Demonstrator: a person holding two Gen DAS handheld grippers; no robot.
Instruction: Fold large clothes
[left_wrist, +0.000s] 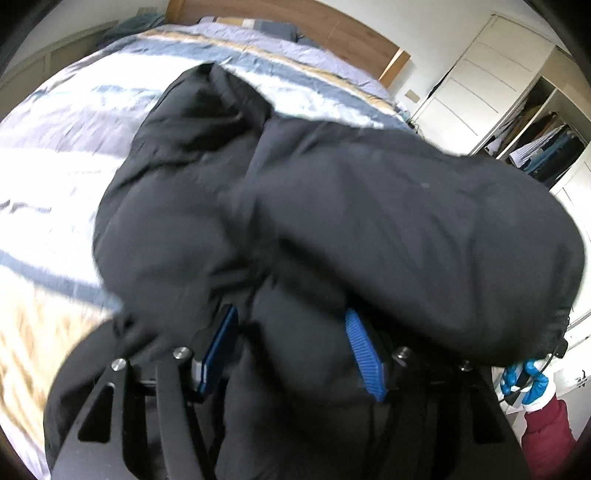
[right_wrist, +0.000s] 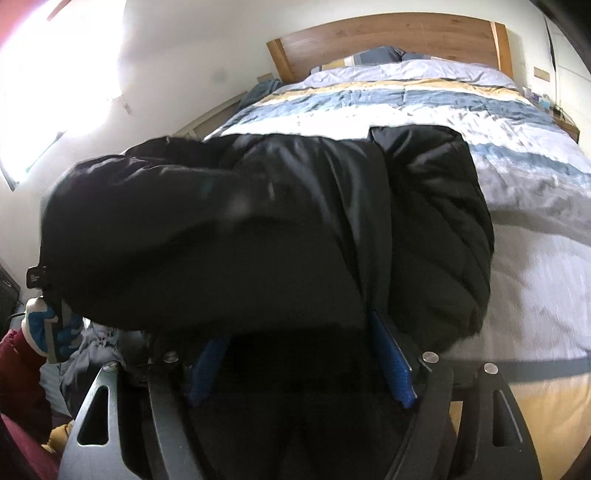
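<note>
At the bottom of the left wrist view, the left gripper (left_wrist: 291, 354) stands partly open, a thick roll of the black padded jacket (left_wrist: 332, 206) between its blue pads; whether they still press it is unclear. The right gripper (right_wrist: 301, 363), low in its own view, is likewise parted around the jacket (right_wrist: 295, 229). Beyond, the garment lies bunched over the striped bed (left_wrist: 55, 147), the wooden headboard (right_wrist: 388, 40) at the top. Judging by this, the fold is being set down: let the fabric drop free fully, withdraw straight back, then flatten the puffed layers.
</note>
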